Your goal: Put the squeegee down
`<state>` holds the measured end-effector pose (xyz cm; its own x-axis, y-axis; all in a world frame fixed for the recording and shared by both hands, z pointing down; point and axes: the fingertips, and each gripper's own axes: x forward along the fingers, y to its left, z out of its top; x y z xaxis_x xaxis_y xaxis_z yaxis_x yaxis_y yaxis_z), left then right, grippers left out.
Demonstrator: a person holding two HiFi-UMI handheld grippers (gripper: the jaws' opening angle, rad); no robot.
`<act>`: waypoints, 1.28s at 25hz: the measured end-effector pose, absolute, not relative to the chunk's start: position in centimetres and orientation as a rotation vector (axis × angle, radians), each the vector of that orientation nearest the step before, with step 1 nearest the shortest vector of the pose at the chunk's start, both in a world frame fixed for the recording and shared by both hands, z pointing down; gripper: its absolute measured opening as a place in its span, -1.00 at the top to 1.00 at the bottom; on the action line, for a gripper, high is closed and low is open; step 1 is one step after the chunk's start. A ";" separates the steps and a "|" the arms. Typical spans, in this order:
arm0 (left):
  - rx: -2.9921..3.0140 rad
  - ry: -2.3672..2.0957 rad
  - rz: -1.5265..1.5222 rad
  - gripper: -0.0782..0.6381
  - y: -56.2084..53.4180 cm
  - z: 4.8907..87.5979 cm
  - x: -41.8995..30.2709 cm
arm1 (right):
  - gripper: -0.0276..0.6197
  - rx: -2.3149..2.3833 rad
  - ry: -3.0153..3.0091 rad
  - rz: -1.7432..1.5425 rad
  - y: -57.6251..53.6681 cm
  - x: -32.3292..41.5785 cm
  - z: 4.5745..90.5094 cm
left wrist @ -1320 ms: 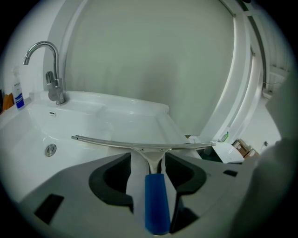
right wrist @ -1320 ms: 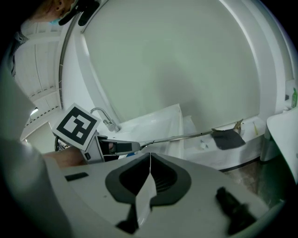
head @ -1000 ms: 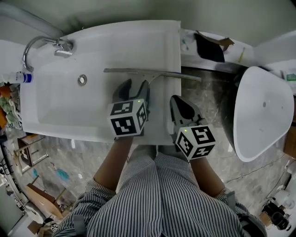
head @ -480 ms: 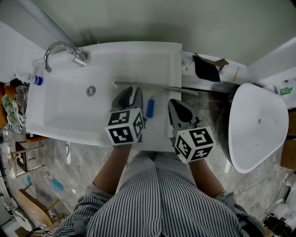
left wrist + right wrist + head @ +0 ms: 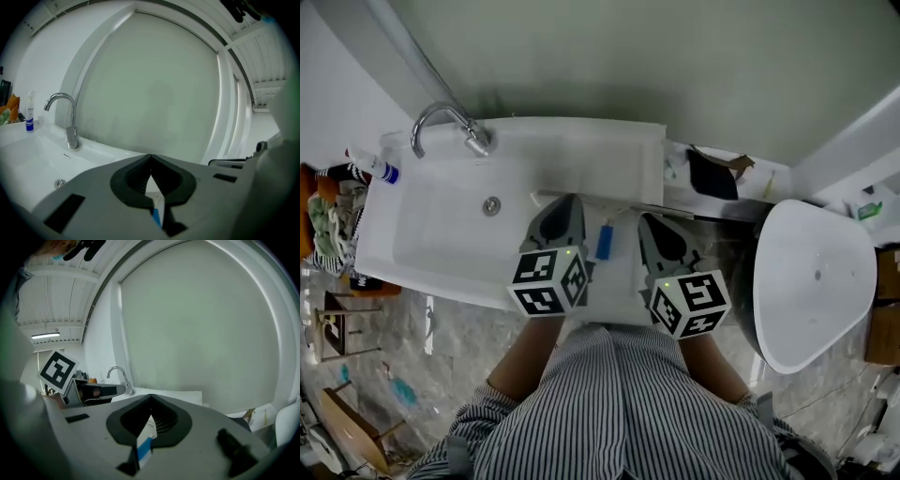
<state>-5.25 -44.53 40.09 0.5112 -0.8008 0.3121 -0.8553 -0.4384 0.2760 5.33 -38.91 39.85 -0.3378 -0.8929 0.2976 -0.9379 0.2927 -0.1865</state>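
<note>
The squeegee lies on the flat right ledge of the white sink (image 5: 441, 225). Its metal blade (image 5: 614, 205) runs left to right and its blue handle (image 5: 604, 241) points toward me. My left gripper (image 5: 567, 199) is just left of the handle and apart from it. Its jaws have just been closing with nothing between them, and their tips now meet (image 5: 150, 155). My right gripper (image 5: 649, 219) is just right of the handle, also shut and empty (image 5: 150, 396). Both grippers face the grey-green wall.
A chrome faucet (image 5: 445, 122) and a spray bottle (image 5: 375, 167) stand at the sink's back left. A large white oval tub (image 5: 816, 272) is at the right. A dark object with cardboard (image 5: 712, 173) lies between the sink and the tub.
The left jaws went from open around the handle to shut and empty. The blue handle now shows between the grippers. Both grippers rose and drew back from the squeegee.
</note>
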 end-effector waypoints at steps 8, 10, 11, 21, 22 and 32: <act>2.426 -1.315 0.021 0.75 -43.3 36.9 -5.5 | 0.87 1.729 -2.492 0.391 -39.0 4.9 36.5; 2.432 -1.304 -0.012 0.75 -43.0 36.4 -5.6 | 0.87 1.715 -2.510 0.372 -38.9 4.5 36.0; 2.434 -1.298 -0.027 0.75 -42.9 36.3 -5.6 | 0.87 1.709 -2.516 0.362 -38.8 4.3 35.9; 2.449 -1.248 -0.051 0.75 -41.1 36.3 -5.0 | 0.87 1.648 -2.554 0.356 -38.4 3.4 35.6; 2.453 -1.242 -0.047 0.75 -41.0 36.3 -4.9 | 0.87 1.649 -2.553 0.361 -38.4 3.4 35.7; 2.447 -1.171 0.036 0.75 -40.2 37.8 -4.0 | 0.87 1.610 -2.557 0.378 -37.8 2.5 36.5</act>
<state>-4.01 -40.17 37.80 0.6440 -0.7379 0.2019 -0.7488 -0.5539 0.3639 2.54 -37.85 36.53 -0.4379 -0.8738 0.2115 -0.8976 0.4119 -0.1570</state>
